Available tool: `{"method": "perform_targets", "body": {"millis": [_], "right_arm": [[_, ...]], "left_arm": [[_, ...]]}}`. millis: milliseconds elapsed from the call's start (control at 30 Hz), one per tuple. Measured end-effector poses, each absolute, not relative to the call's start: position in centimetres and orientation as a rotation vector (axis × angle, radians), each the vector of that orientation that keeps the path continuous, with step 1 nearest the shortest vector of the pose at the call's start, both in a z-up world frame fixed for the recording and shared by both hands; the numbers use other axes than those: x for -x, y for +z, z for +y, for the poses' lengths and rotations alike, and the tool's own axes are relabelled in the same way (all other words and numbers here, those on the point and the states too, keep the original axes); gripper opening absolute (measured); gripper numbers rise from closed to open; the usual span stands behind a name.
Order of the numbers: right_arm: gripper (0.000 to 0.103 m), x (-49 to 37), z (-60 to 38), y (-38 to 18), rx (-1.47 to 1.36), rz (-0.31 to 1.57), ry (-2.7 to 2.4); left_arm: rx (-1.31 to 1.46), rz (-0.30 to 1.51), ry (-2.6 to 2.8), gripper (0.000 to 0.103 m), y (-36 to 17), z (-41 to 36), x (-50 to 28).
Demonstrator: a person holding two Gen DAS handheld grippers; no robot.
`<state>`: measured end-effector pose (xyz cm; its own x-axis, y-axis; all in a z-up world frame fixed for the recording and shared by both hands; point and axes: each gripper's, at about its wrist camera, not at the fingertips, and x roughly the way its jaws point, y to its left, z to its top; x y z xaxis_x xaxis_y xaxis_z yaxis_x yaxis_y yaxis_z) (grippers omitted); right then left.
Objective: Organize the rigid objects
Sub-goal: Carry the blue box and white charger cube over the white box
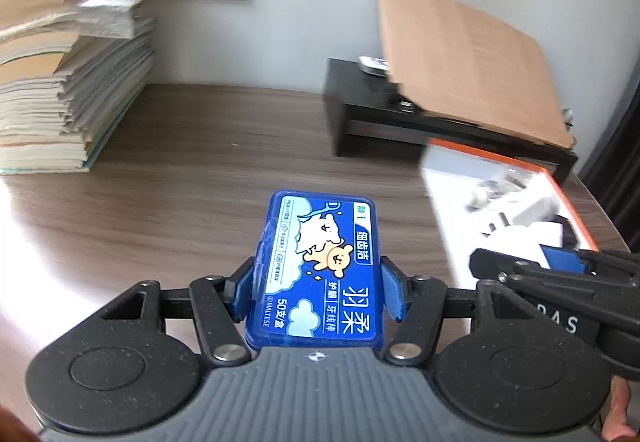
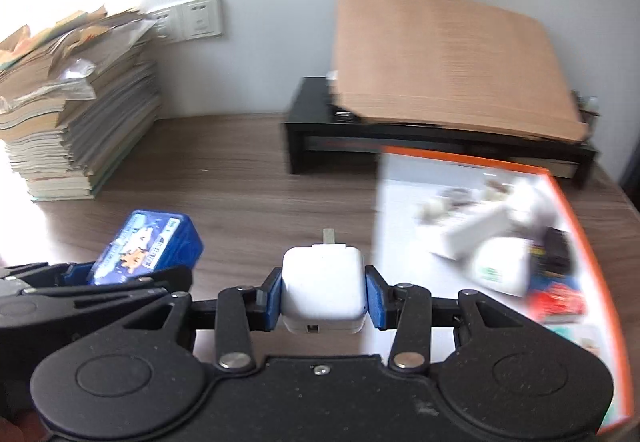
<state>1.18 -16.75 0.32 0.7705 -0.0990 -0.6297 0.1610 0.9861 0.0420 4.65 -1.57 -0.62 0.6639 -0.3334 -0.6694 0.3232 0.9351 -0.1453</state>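
Both grippers held items above the desk.

Left gripper pinched a blue floss box between its blue pads, the box lying flat and pointing away from the camera. Right gripper clamped a white charger between its pads, prong forward. Just right of both stood an orange-rimmed box of blurred small items. Behind were a paper stack, a black stand and a cardboard sheet.

Left gripper fingers clamped on load; right gripper likewise, alongside.
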Motion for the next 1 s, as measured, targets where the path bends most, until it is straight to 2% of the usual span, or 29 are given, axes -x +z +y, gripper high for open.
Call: {"method": "perform_targets", "body": {"millis": [467,1000], "right_arm": [[0.051,8.1,-30.9,1.9,-0.157,0.594,-0.275],[0.051,9.3,-34.4,2.0,-0.187,0.565,-0.259]], "left_arm": [[-0.031,0.741,-0.455,0.062,0.2,-15.8,0.6],[-0.095,0.733,-0.454,0.062,0.4,-19.6,1.5]]}}
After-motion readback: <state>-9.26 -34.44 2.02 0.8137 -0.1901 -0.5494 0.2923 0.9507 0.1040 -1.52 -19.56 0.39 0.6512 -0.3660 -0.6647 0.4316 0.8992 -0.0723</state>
